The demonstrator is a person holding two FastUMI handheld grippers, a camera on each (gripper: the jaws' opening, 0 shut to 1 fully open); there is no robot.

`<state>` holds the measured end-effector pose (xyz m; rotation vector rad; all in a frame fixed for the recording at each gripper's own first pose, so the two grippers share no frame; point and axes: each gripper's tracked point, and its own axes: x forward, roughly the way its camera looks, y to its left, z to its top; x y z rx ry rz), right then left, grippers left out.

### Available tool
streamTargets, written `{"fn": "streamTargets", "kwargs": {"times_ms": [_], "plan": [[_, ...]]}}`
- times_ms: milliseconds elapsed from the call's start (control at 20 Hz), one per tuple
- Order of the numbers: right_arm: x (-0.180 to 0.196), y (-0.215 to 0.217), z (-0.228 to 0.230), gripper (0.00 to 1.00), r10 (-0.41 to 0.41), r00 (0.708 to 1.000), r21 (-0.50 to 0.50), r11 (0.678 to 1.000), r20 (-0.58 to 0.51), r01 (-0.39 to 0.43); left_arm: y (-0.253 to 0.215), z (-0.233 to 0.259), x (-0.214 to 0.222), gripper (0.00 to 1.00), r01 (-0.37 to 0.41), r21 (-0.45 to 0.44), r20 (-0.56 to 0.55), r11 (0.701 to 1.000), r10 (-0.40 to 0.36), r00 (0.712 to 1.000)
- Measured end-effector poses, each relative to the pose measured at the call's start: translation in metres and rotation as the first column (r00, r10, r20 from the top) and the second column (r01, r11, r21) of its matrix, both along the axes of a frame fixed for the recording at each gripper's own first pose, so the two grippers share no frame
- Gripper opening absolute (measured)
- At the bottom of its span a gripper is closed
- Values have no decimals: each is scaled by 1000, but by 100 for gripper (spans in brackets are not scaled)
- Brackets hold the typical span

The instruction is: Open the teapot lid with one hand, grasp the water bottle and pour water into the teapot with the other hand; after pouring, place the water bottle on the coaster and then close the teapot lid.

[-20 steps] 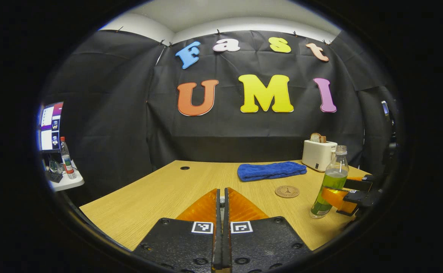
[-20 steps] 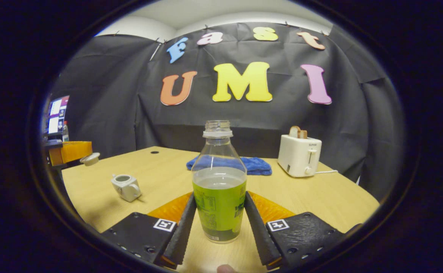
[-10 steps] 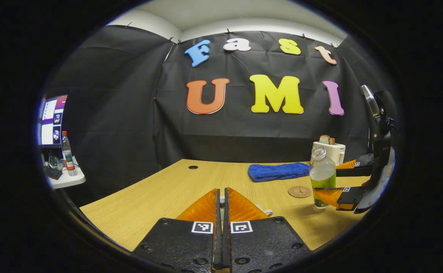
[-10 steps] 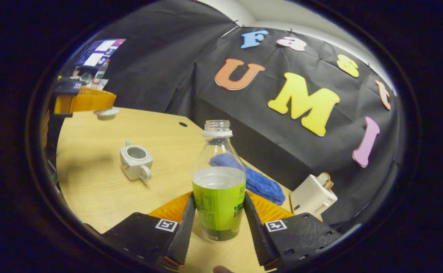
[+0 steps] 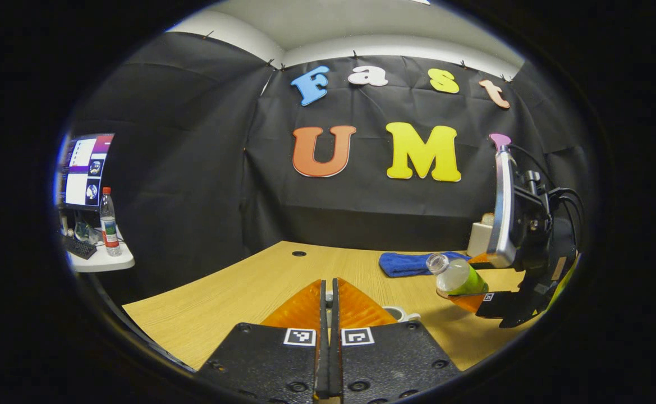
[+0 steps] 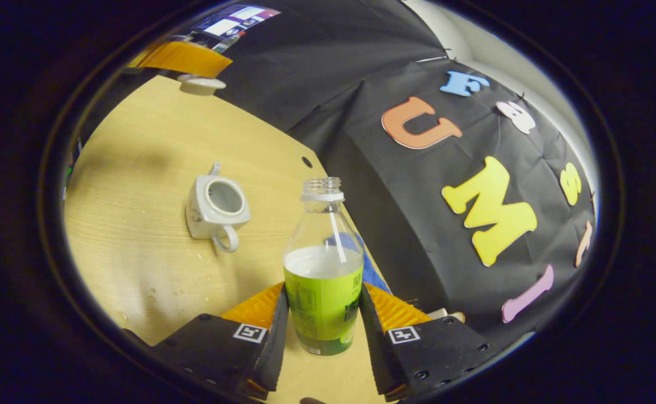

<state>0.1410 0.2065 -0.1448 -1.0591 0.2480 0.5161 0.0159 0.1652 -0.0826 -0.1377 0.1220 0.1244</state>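
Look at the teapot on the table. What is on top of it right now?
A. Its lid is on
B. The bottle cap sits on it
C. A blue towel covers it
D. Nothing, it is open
D: in the right gripper view the teapot shows a bare round opening on the table, while its lid is up in the left gripper, away from the pot.

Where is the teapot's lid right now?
In the right gripper view the lid is up at the far left, held by the left tongs above the wooden table, well away from the open teapot.
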Motion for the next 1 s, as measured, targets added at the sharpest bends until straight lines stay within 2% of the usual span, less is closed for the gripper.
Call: {"fn": "streamTargets", "kwargs": {"times_ms": [150, 350, 550, 1000], "plan": [[5, 4, 10, 64, 50, 994, -129, 991, 102, -36, 3, -6, -1, 2, 10, 4, -13, 1000, -10, 1000], [17, 8, 13, 65, 144, 966, -297, 952, 213, -76, 17, -11, -5, 2, -5, 9, -21, 1000, 5, 1000], [24, 9, 4, 65, 176, 960, -382, 920, 215, -83, 22, -12, -7, 2, -10, 24, -19, 1000, 11, 1000], [21, 27, 16, 63, 344, 881, -549, 827, 324, -121, 20, -12, -7, 2, 4, 27, -17, 1000, -4, 1000]]}}
